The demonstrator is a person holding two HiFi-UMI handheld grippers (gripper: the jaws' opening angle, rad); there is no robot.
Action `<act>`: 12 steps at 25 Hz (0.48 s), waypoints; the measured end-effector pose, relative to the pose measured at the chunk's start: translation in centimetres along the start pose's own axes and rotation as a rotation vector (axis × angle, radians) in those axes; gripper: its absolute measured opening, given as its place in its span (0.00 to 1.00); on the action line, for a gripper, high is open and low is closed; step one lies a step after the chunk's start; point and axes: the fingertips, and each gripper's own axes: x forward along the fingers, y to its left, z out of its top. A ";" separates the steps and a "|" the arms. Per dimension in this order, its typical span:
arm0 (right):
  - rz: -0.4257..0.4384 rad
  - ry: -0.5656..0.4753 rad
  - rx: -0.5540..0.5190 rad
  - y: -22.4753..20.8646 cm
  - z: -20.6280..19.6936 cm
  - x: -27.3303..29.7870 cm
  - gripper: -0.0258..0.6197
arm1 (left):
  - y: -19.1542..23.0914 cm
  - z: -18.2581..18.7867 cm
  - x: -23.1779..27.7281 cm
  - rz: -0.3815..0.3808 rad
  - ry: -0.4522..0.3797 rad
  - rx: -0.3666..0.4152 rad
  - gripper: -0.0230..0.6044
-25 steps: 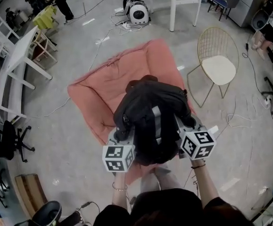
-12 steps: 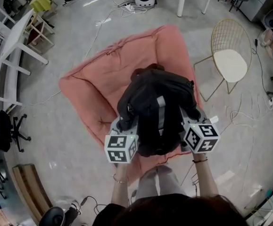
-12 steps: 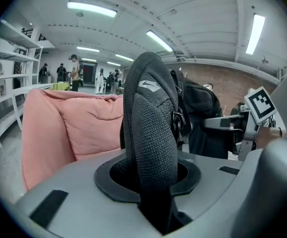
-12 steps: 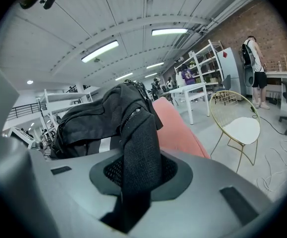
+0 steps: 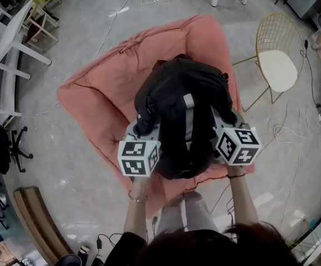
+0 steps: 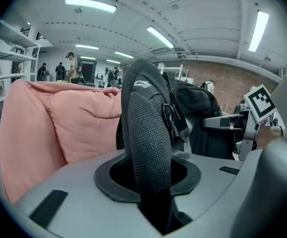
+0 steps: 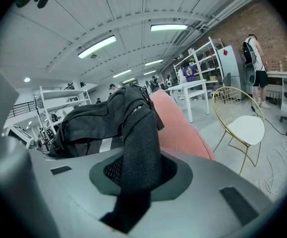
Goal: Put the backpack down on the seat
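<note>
A black backpack (image 5: 179,112) with a grey stripe hangs over the pink cushioned seat (image 5: 113,90), carried between both grippers. My left gripper (image 5: 142,140) is shut on one padded shoulder strap (image 6: 145,148), which runs up out of its jaws. On the other side my right gripper (image 5: 229,132) is shut on the second shoulder strap (image 7: 138,157). The bag's body (image 7: 88,120) lies between the two tools, above the seat's front half. Whether the bag touches the cushion I cannot tell.
A gold wire chair (image 5: 276,65) with a white pad stands right of the seat. White tables (image 5: 5,54) and black office chairs (image 5: 5,148) line the left side. Cables (image 5: 293,132) trail on the floor at right. A wooden plank (image 5: 32,215) lies at lower left.
Both grippers and the backpack have moved forward over the pink seat, which now lies more fully under the bag. The grips on the straps are unchanged.
</note>
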 end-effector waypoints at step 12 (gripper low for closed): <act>0.006 0.035 -0.010 -0.7 0.2 5.4 0.16 | 3.2 0.7 3.8 0.003 -0.005 -0.001 0.23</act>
